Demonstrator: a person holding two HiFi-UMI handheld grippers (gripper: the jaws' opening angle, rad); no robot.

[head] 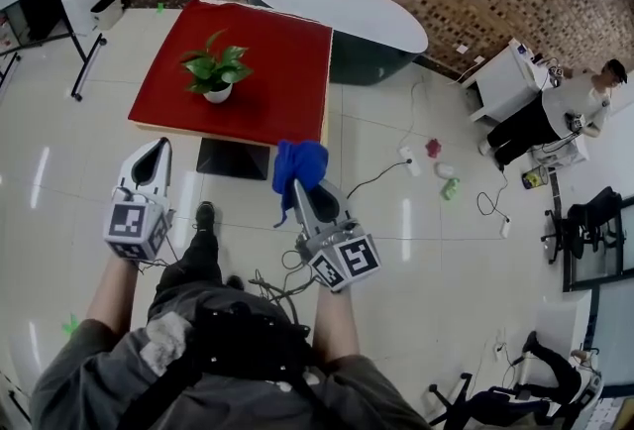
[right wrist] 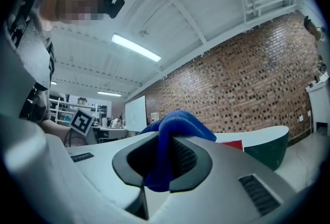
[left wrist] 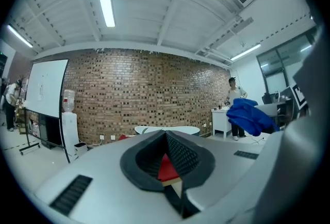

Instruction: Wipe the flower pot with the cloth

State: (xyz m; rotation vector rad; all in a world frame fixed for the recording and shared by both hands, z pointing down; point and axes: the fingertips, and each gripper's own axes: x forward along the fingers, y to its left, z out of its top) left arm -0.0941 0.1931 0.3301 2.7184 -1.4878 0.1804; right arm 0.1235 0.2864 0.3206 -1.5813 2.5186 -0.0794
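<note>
A white flower pot [head: 218, 92] with a green leafy plant [head: 215, 64] stands on a red table [head: 287, 81], some way ahead of both grippers. My right gripper [head: 299, 184] is shut on a blue cloth [head: 298, 165], which bunches over its tip; the blue cloth [right wrist: 172, 127] fills the jaws in the right gripper view. My left gripper [head: 158, 145] is shut and holds nothing; in the left gripper view its jaws [left wrist: 166, 141] meet with only the red table [left wrist: 167, 167] seen beyond them. The cloth [left wrist: 251, 116] shows at that view's right.
A dark oval table with a white top [head: 337, 7] stands behind the red one. Cables [head: 391, 165] and small items [head: 443, 178] lie on the tiled floor to the right. A person [head: 555, 116] stands by a white desk [head: 505, 81] at far right. A whiteboard stand [head: 84, 52] is at left.
</note>
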